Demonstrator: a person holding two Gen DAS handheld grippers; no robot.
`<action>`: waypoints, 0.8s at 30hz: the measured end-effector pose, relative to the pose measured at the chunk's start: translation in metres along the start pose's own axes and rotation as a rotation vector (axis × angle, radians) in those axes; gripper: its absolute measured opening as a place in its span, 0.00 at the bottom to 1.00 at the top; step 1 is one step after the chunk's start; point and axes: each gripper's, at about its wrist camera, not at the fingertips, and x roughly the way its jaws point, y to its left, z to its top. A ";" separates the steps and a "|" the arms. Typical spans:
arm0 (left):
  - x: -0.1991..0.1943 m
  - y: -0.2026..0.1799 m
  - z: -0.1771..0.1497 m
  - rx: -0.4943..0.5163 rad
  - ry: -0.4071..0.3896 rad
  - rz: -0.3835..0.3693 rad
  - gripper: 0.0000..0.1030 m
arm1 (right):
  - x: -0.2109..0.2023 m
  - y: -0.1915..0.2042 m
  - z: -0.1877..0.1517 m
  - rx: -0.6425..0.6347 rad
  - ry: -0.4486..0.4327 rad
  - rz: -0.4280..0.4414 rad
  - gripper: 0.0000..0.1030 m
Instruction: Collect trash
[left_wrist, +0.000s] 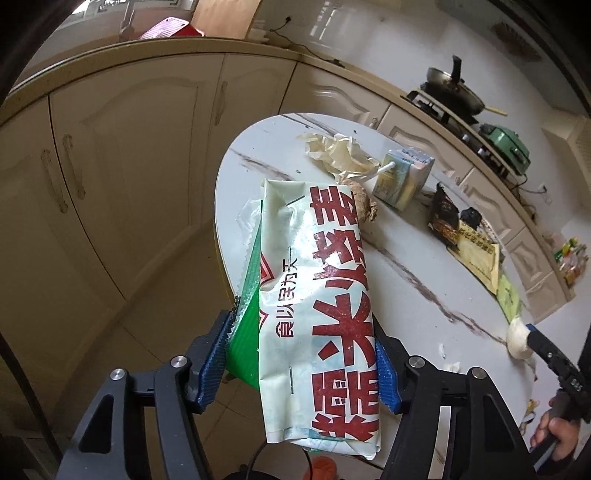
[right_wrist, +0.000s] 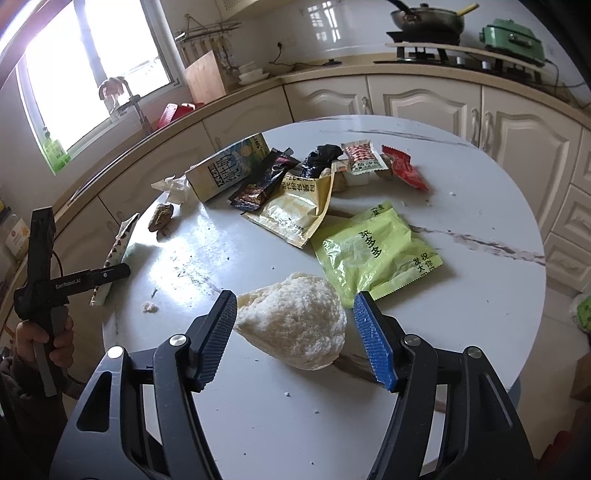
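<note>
- The left gripper (left_wrist: 306, 332) holds a long white plastic food bag with big red characters and a green side panel (left_wrist: 317, 295). Both blue pads sit against its sides, and the bag's far end reaches over the rim of the round white marble-look table (left_wrist: 424, 295).
- Risk: the bag is slick and limp and is held only by its edges. It could buckle and slip through the jaws to the floor, and anything left inside could spill out.
- The right gripper (right_wrist: 295, 297) stands wide around a white crumbly lump of food (right_wrist: 295, 325) lying near the table's front edge. The left pad is just beside the lump and the right pad is clear of it, so nothing is gripped.
- Risk: the lump looks soft and flaky. A hard squeeze would likely break it and add to the white crumbs (right_wrist: 149, 306) already on the tabletop, while a light one may let it roll out.
- Risk: a yellow-green foil snack packet (right_wrist: 380, 258) lies close behind the right pad. A careless close or a forward nudge could snag it, or push the lump into it.
- More wrappers and a blue-and-white drink carton (right_wrist: 221, 170) are still on the table, so the collection appears far from finished.
- No bin shows in either view, so where this load will be dropped cannot be judged.
</note>
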 end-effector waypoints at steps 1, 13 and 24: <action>0.000 0.000 -0.003 -0.004 -0.001 -0.002 0.60 | 0.000 0.000 0.000 0.001 -0.001 -0.002 0.61; -0.028 -0.013 -0.009 0.007 -0.059 0.005 0.45 | -0.003 0.000 0.000 0.002 -0.005 0.000 0.62; -0.033 0.015 -0.011 -0.095 -0.046 -0.103 0.42 | -0.011 0.001 0.001 0.003 -0.012 0.006 0.62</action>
